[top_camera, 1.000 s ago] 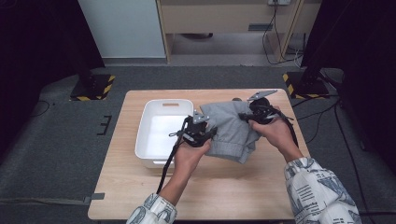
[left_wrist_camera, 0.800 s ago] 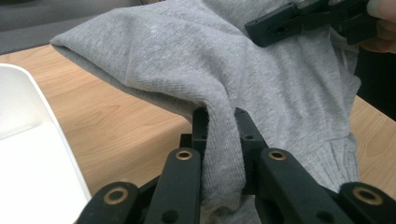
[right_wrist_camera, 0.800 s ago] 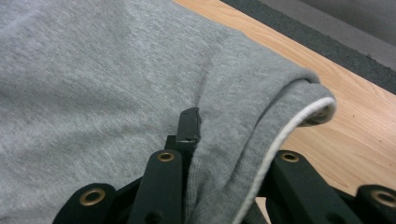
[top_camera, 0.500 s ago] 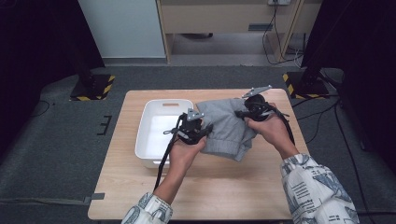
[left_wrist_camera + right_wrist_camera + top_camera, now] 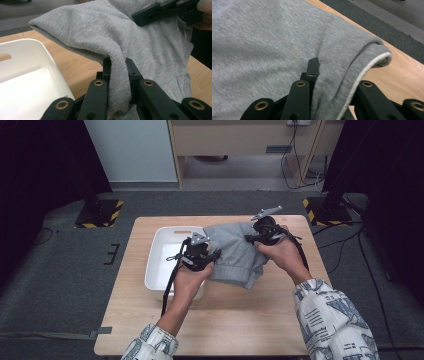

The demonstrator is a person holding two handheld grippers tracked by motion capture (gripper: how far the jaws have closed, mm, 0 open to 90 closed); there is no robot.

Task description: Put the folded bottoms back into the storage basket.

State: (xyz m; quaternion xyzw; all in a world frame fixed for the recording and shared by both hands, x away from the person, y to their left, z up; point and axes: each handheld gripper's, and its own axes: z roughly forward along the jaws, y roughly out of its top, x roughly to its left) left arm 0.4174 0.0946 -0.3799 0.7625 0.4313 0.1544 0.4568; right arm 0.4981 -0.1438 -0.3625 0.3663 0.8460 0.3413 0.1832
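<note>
From the high view, a person holds a grey garment (image 5: 235,252) up between two claws above the wooden counter (image 5: 240,320). The left claw (image 5: 197,255) pinches the cloth's near-left edge, with a white bin (image 5: 160,265) just beside and below it. The right claw (image 5: 262,232) grips the cloth's far-right corner, and the loose ribbed end hangs down between the two toward the counter.

In the left claw view, the left claw (image 5: 117,75) is clenched on a vertical fold of the grey garment (image 5: 100,32), which rises out of the jaws and spreads away; the white bin (image 5: 30,75) sits low to its left, and the right claw (image 5: 162,11) bites the cloth farther off.

In the right claw view, the right claw (image 5: 329,75) grasps a rolled hem of the grey garment (image 5: 262,45), bare counter (image 5: 402,75) beyond it.

Both bites look narrow. Pulling the claws apart could drag a fold free, and the hanging end may snag the bin's rim.
</note>
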